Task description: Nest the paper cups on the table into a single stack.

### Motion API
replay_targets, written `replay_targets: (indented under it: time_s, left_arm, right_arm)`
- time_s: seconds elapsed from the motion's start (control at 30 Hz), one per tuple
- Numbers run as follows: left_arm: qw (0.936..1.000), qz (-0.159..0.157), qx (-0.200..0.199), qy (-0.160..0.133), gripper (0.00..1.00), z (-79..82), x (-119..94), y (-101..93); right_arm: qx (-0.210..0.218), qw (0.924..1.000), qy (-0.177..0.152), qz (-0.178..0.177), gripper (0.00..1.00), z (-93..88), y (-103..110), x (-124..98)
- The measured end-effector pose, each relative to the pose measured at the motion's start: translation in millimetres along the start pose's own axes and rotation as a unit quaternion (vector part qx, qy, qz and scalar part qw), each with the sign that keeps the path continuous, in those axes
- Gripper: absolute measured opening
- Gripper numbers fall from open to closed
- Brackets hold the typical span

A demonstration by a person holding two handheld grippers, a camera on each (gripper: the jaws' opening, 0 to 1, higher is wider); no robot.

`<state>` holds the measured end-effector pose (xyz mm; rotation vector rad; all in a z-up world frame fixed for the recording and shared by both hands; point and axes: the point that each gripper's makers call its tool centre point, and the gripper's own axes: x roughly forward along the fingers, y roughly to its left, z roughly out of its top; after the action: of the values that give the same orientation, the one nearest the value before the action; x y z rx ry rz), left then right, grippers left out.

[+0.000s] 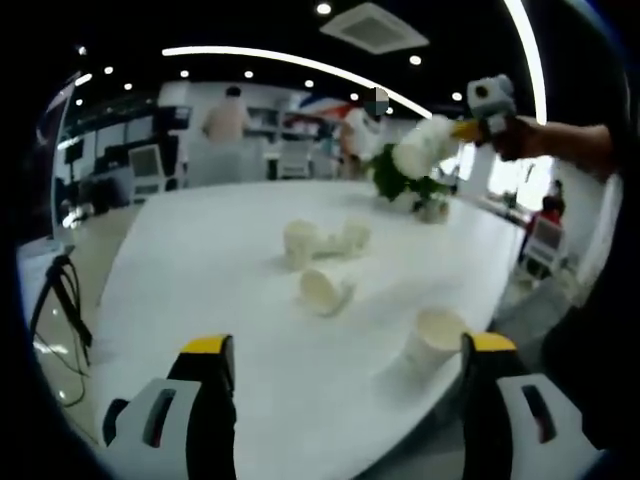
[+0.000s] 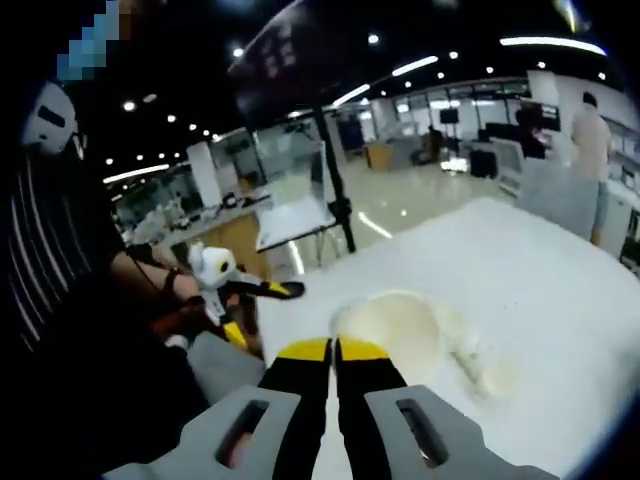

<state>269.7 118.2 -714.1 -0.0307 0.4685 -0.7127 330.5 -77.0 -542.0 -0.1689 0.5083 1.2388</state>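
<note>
Cup lifted in your right gripper (image 2: 334, 352), four more waiting on the table (image 1: 200, 260).

Your right jaws are clenched on a cup (image 2: 392, 325), raised to carry it over another. Your left gripper (image 1: 345, 355) hangs released at the near edge beside an upright cup (image 1: 432, 342). Three cups (image 1: 325, 258) lie mid-table, one tipped. No readable writing on anything.

Premises: large open-plan office or lab hall. Evidence: recessed ceiling lights (image 1: 250, 73), rows of desks (image 2: 215, 225) with equipment, white table (image 1: 230, 260), polished floor.
</note>
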Motion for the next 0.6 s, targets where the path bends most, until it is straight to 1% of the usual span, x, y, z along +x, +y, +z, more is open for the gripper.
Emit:
replay_targets:
  time_s: [0.03, 0.07, 0.1, 0.13, 0.2, 0.23, 0.3, 0.33, 0.37, 0.47, 0.5, 0.53, 0.6]
  left_arm:
    - [1.0000, 0.000, 0.000, -0.001, 0.93, 0.2, 0.2, 0.1]
    - [1.0000, 0.000, 0.000, -0.001, 0.93, 0.0, 0.5, -0.2]
    - [1.0000, -0.001, 0.000, 0.000, 0.93, -0.3, 0.8, -0.6]
    - [1.0000, -0.001, 0.000, 0.000, 0.93, -1.0, 1.2, -1.2]
    - [1.0000, -0.002, 0.000, 0.001, 0.93, -1.8, 1.6, -2.0]
    - [1.0000, -0.002, 0.000, 0.001, 0.93, -2.0, 1.7, -2.4]
    - [1.0000, -0.003, 0.000, 0.001, 0.93, -2.4, 1.6, -3.3]
    - [1.0000, -0.002, -0.001, 0.000, 0.93, -2.6, 1.5, -3.5]
    - [1.0000, -0.002, -0.002, 0.001, 0.93, -3.0, 1.5, -3.4]
    - [1.0000, -0.001, -0.005, 0.000, 0.93, -4.0, 1.6, -3.6]
    - [1.0000, -0.002, -0.004, 0.000, 0.93, -4.4, 1.8, -4.2]
    - [1.0000, -0.002, -0.003, 0.000, 0.93, -4.7, 2.0, -4.4]
    - [1.0000, -0.002, -0.003, 0.000, 0.93, -4.1, 1.9, -4.8]
  right_arm:
    - [-0.018, 0.9998, 0.000, -0.004, 0.00, 6.5, 0.5, -2.8]
    - [-0.041, 0.9991, 0.000, -0.014, 0.00, 17.3, -1.1, -8.2]
    - [-0.044, 0.9989, -0.001, -0.014, 0.00, 23.8, -0.5, -11.2]
    - [-0.059, 0.9981, -0.003, -0.016, 0.00, 35.7, 1.7, -14.9]
    - [-0.082, 0.9965, -0.005, -0.019, 0.00, 53.7, 4.9, -22.1]
    - [-0.087, 0.9961, -0.003, -0.018, 0.00, 59.4, 7.4, -24.6]
    - [-0.112, 0.9936, -0.004, -0.013, 0.00, 74.5, 14.2, -29.9]
    - [-0.126, 0.9919, -0.012, 0.000, 0.00, 83.3, 22.4, -30.9]
    - [-0.131, 0.9913, -0.015, 0.004, 0.00, 86.0, 24.7, -31.3]
    - [-0.151, 0.9884, 0.010, 0.007, 0.00, 83.6, 30.5, -28.2]
    - [-0.169, 0.9853, 0.019, 0.013, 0.00, 80.7, 34.2, -25.5]
    - [-0.177, 0.9836, 0.028, 0.017, 0.00, 77.3, 36.8, -23.6]
    - [-0.202, 0.9773, 0.058, 0.029, 0.00, 66.7, 43.9, -18.8]
